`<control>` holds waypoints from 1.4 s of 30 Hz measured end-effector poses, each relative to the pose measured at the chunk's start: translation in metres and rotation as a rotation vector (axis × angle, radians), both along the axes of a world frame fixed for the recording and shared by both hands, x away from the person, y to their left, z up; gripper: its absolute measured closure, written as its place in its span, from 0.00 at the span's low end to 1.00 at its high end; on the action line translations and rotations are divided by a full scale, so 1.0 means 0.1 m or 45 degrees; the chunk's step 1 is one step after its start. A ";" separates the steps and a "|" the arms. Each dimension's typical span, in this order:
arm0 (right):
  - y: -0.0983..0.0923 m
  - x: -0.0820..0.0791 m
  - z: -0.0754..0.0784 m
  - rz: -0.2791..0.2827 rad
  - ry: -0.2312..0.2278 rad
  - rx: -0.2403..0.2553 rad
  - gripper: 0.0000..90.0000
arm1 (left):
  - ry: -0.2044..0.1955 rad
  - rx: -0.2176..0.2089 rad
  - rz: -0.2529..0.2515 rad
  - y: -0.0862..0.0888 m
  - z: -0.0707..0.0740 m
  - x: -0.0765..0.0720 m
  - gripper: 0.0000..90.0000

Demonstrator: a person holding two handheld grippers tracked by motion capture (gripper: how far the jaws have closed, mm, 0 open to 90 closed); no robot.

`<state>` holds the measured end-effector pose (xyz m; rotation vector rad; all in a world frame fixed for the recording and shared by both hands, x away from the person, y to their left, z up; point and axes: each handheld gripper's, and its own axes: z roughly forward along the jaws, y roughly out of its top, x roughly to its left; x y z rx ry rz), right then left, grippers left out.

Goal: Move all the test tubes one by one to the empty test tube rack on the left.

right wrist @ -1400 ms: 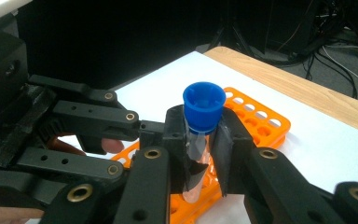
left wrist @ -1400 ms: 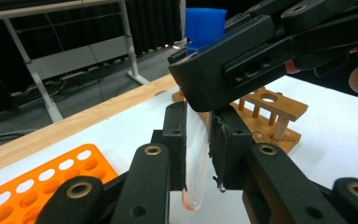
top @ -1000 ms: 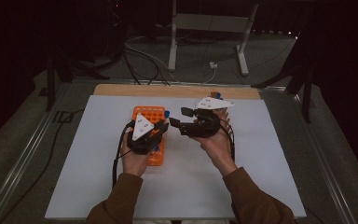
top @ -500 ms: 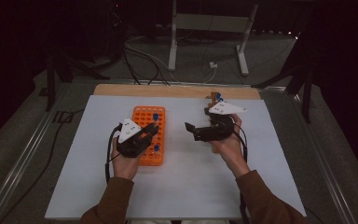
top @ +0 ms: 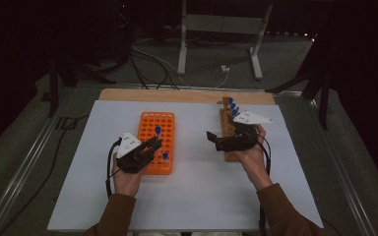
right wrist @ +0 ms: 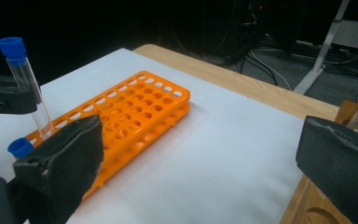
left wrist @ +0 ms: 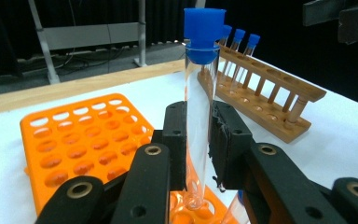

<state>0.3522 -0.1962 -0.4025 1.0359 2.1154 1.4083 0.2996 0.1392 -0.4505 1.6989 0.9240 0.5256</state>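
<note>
White sheeting covers the table [top: 192, 196], with a strip of bare wood at its far edge and dark floor and cabling behind. I hold my left gripper [top: 150, 147] over the near end of the orange tube rack [top: 150, 125]. Its jaws are clamped on a clear test tube with a blue cap [left wrist: 200, 93], which stands upright with its rounded bottom just above a hole in the rack. A second blue-capped tube [top: 165, 156] sits in the rack just beside it. My right gripper [top: 215, 139] hangs well apart to the right, just beside the wooden rack [top: 228, 130] that carries more capped tubes. Its jaws have just been opening; they stand wide with nothing between them.
</note>
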 end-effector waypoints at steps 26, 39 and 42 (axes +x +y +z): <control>-0.22 -0.10 -0.16 -0.020 0.030 0.053 0.01 | 0.106 0.098 -0.048 0.01 -0.32 -0.16 0.87; -0.35 -0.16 -0.23 -0.044 0.033 0.091 0.01 | 0.136 0.194 -0.054 -0.02 -0.38 -0.19 0.87; -0.35 -0.17 -0.24 -0.041 0.034 0.088 0.01 | 0.137 0.209 -0.056 -0.03 -0.39 -0.20 0.87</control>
